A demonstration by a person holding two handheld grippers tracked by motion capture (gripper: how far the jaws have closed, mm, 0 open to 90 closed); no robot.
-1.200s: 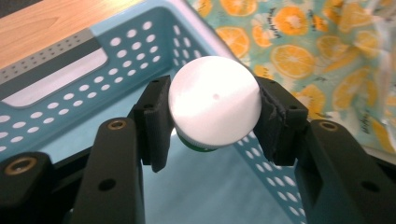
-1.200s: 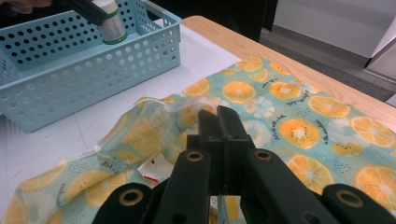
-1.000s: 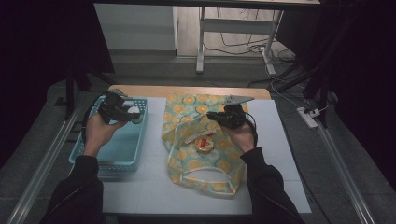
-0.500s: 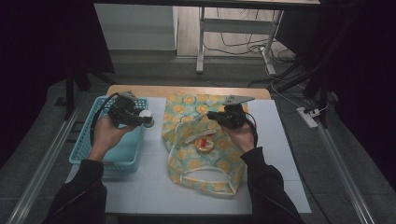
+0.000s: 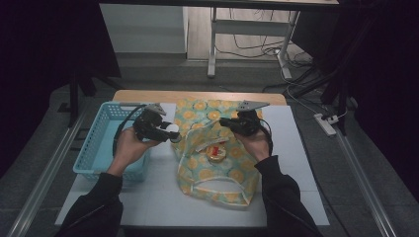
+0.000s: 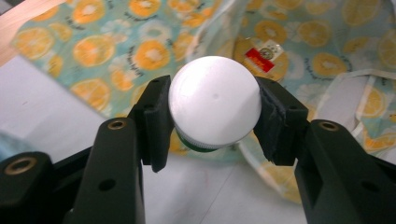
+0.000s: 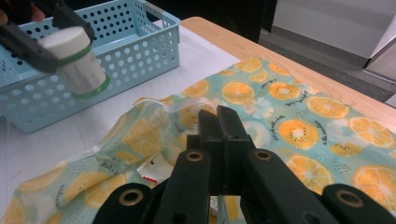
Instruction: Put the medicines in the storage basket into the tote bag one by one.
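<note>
The left gripper view looked straight onto the white lid of a small jar (image 6: 214,100), clamped between the left gripper's (image 6: 212,119) two pads, one pressed on each side; a green band showed under the lid. Beyond it lay the orange-print cloth bag (image 6: 116,51), and inside its opening a round tin with a red label (image 6: 261,58) that the high view gave merely as a small yellow-and-red disc (image 5: 216,152).

The right gripper view showed the jar from the side instead: a white pot with a green ring at its base (image 7: 77,63), held tilted in the air in front of the blue perforated basket (image 7: 140,51). The same view showed the right gripper's (image 7: 219,116) jaws closed flat together, pinching the bag's fabric near the mouth, as far as could be told.

The high view placed both at once: the left gripper (image 5: 165,133) with the jar (image 5: 173,129) over the strip of white table (image 5: 163,192) between the basket (image 5: 94,148) and the bag (image 5: 217,163), just beside the bag's left edge, and the right gripper (image 5: 230,122) over the bag's upper part. The basket sat at the table's left edge. Bare table lay in front of the basket and to the bag's right; the wooden rim (image 5: 148,95) ran along the far side.
</note>
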